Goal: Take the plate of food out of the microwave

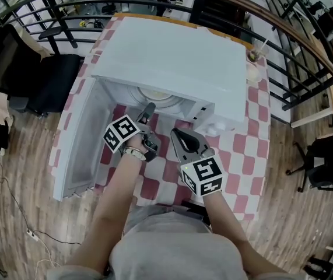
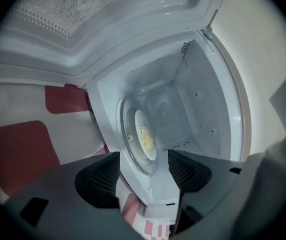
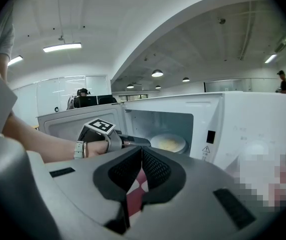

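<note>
A white microwave stands on the checkered table with its door swung open to the left. Inside it, a pale plate of yellow food rests on the glass turntable; the plate also shows in the right gripper view and as a sliver in the head view. My left gripper points into the opening, jaws open and empty, short of the plate. My right gripper hangs back in front of the microwave, jaws shut on nothing.
The red-and-white checkered cloth covers the table. Two cups stand at its back right beside the microwave. A curved black railing runs behind the table. A dark chair stands to the left and another to the right.
</note>
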### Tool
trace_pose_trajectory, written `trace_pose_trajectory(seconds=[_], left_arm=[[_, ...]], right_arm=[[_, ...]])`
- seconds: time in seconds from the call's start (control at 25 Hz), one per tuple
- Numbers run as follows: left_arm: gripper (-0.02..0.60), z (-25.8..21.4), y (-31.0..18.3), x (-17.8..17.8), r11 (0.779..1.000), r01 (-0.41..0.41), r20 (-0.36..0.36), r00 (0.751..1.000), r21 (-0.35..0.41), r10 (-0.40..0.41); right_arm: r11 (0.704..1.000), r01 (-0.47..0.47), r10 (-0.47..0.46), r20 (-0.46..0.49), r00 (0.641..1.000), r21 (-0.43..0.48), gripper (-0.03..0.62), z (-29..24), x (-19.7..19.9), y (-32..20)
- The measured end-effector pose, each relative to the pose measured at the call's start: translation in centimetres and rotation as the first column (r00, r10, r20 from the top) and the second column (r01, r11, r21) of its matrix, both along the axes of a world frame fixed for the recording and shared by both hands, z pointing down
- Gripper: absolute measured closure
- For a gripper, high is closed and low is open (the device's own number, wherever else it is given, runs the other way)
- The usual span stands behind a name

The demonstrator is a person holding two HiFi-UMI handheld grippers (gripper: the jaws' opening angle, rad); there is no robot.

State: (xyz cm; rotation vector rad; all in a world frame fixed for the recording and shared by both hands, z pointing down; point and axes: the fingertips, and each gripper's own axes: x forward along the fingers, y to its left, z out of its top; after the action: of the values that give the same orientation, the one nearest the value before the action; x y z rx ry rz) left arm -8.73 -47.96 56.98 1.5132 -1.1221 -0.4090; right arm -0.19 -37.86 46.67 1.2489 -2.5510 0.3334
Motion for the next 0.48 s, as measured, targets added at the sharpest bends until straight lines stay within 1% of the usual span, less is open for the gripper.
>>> trace_pose_trajectory(seconds=[0.08, 0.32, 0.48], left_arm=[[0.291, 0.5, -0.5, -0.1, 1.0, 0.022, -0.024, 0.999, -0.023, -0.022], [0.291, 2.1, -1.9, -0.3, 0.992, 0.07, -0.055, 0.996, -0.105, -0.076], [0.291, 3.1, -2.4, -0.6, 0.979, 0.104, -0.047, 0.992, -0.177, -0.114]], right_arm=[[1.0, 0.002, -0.002, -0.002, 1.0, -0.007, 0.568, 0.3, 0.0, -0.1], [1.0, -0.001, 0.0, -0.011, 1.0, -0.028, 0.568, 1.2, 0.0, -0.5], [0.999, -0.005, 0.004, -0.01, 1.0, -0.042, 0.568, 1.9, 0.1, -0.6]])
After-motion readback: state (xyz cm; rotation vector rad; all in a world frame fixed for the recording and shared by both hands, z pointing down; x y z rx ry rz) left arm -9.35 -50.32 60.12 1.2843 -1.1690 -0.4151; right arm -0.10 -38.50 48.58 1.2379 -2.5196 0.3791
